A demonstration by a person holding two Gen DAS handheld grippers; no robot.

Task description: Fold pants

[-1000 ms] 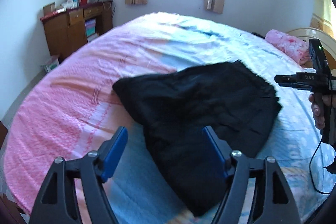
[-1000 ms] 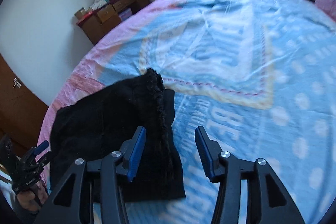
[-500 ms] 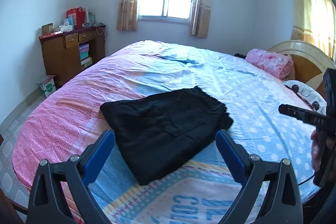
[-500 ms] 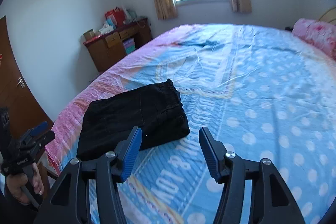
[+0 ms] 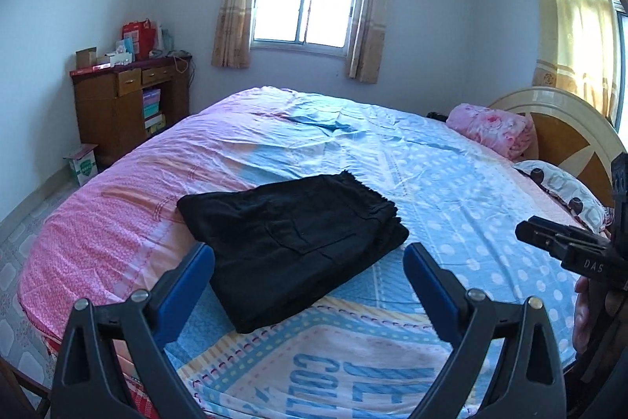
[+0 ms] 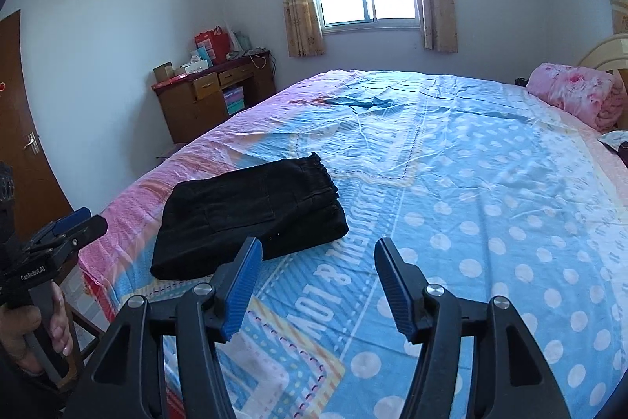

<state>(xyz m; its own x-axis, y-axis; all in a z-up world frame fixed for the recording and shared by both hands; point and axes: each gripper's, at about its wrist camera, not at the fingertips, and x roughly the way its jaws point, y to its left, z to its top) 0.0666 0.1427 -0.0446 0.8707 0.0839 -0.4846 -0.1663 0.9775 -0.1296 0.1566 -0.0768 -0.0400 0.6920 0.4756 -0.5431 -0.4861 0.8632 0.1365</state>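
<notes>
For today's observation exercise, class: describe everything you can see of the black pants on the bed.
The black pants are folded into a compact, roughly rectangular stack of several layers, lying flat on the bed sheet near the pink side edge. The fabric looks soft, matte and fairly thick. A gathered, ruffled waistband runs along the far edge, and a stitched patch pocket shows on top. Layer edges are visible at the right corner. Only the sheet touches them; the left tool and right tool are both open and held clear.

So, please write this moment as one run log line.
folded black fabric pants: flat on bed | left gripper: open | right gripper: open
</notes>
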